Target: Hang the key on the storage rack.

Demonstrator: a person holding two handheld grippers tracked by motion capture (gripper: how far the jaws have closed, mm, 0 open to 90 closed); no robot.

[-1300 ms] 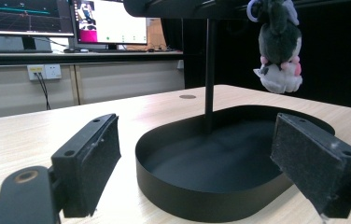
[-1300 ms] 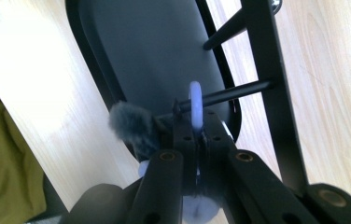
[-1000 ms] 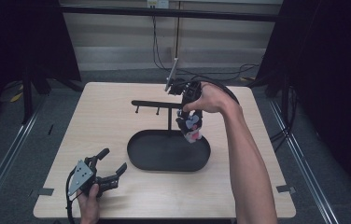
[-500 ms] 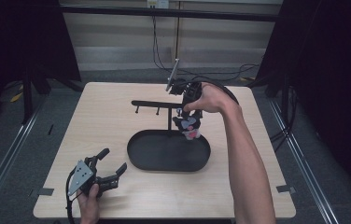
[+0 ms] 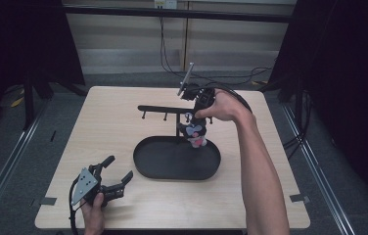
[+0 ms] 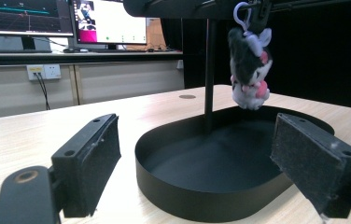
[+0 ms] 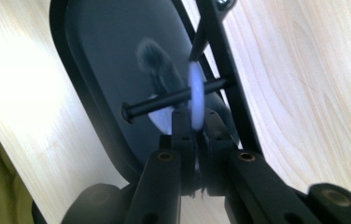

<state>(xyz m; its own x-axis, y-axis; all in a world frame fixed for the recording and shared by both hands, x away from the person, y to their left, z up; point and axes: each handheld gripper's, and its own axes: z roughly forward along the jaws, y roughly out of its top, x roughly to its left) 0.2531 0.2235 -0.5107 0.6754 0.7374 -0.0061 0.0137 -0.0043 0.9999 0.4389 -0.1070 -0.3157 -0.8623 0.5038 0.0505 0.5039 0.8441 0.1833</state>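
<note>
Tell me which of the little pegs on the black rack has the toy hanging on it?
The peg nearest the rack's post, beside the right gripper, carries the plush keychain by its pale ring. The pegs farther along the bar are bare.

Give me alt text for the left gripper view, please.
A small plush keychain hangs by its clip from a black stand's crossbar above an oval black tray on a wooden table. The left claw sits open in the foreground, empty.

— What colours are there?
— A black oval tray [image 5: 148, 169] on a pale wood-grain table [image 5: 103, 127], with a black rack [image 5: 165, 108] over it.
— And the toy?
— The plush [image 6: 249, 70] is dark grey, white and pink, on a pale lilac clip [image 6: 240, 10].
</note>
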